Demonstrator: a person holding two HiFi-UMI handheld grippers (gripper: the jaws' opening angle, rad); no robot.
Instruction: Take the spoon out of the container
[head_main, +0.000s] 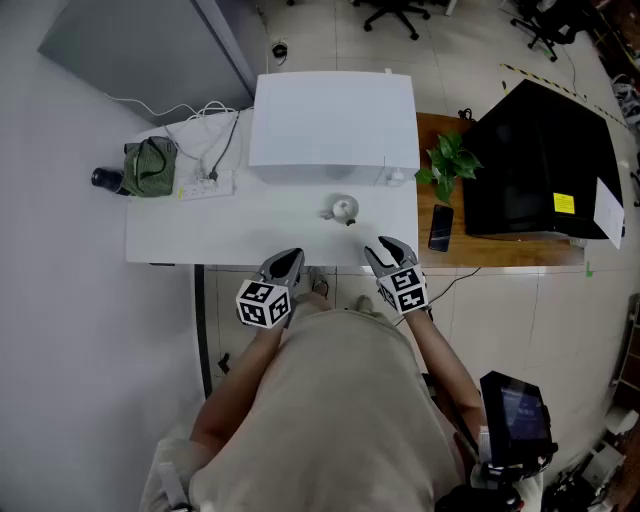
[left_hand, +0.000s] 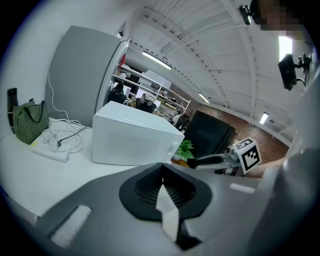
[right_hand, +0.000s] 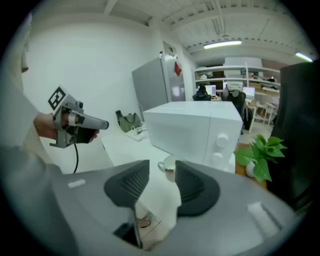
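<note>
Head view: a white cup (head_main: 343, 209) stands mid-frame on the white table (head_main: 200, 235); just below, left gripper (head_main: 288, 259) jaws together, right gripper (head_main: 386, 248) jaws apart, empty

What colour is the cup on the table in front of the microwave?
The cup is white, with a small dark marking on its side. It shows best in the right gripper view.
</note>
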